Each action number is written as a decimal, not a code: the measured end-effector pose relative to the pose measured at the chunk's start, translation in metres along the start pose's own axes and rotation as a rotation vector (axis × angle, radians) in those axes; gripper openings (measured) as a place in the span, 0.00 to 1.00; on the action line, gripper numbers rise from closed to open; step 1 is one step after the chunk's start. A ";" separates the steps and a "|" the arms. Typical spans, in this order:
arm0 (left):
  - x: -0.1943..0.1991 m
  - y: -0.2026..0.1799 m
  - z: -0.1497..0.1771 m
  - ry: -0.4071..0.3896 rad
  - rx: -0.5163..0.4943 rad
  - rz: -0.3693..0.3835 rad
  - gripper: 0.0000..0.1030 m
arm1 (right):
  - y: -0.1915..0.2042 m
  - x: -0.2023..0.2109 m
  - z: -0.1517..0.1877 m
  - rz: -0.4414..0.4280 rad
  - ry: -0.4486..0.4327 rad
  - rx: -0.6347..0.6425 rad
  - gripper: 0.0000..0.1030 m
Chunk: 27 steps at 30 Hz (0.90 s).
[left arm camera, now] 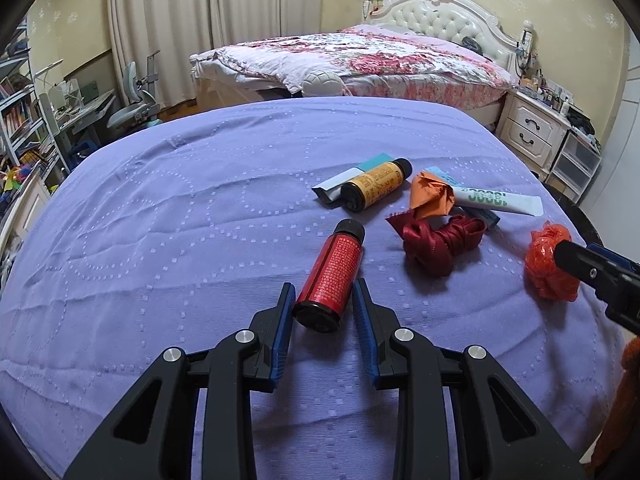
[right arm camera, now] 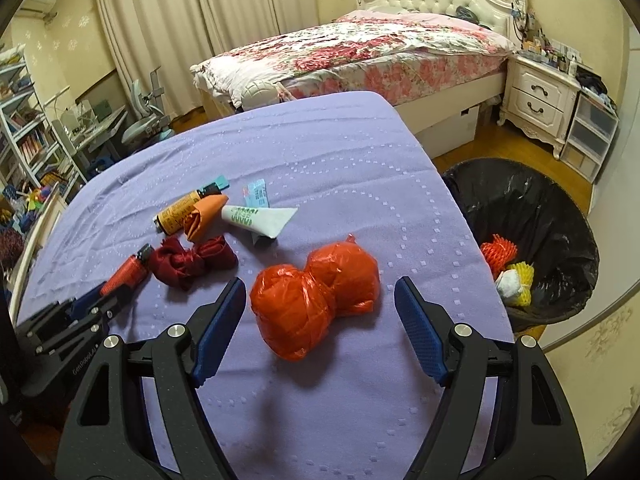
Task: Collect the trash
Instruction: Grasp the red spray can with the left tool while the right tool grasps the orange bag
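Two glossy cylindrical bottles (left arm camera: 376, 190), crinkly orange plastic wad (right arm camera: 316, 300), purple quilted cloth (left arm camera: 160, 220).

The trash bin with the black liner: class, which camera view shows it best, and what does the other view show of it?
The right wrist view shows the trash bin best: its open mouth, black liner and trash inside, on the floor beside the purple-covered table. The left wrist view shows only a dark sliver of its rim past the table's right edge.
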<state>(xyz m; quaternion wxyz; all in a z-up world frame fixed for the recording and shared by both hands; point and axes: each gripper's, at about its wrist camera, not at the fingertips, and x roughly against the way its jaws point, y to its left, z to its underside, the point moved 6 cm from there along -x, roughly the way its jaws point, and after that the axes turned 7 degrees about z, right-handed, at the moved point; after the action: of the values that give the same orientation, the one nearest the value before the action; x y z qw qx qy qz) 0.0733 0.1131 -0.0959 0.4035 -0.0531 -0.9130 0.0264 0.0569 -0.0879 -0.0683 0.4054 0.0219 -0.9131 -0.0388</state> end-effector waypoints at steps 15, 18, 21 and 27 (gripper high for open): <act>0.008 0.011 -0.001 -0.029 0.048 -0.011 0.29 | 0.004 -0.012 0.011 0.021 0.034 0.052 0.59; 0.011 0.010 -0.002 -0.036 0.054 -0.005 0.28 | 0.005 -0.006 0.011 0.023 0.018 0.068 0.55; 0.014 0.007 -0.003 -0.045 0.057 0.007 0.25 | 0.005 0.000 0.010 0.029 -0.005 0.077 0.53; 0.020 0.002 -0.006 -0.064 0.064 0.026 0.24 | -0.001 0.010 0.003 0.039 -0.037 0.080 0.53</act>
<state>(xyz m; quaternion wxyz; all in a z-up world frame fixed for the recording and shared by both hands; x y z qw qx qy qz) 0.0647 0.1177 -0.0776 0.3750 -0.0512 -0.9235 0.0624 0.0478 -0.0896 -0.0631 0.3877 0.0195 -0.9215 0.0054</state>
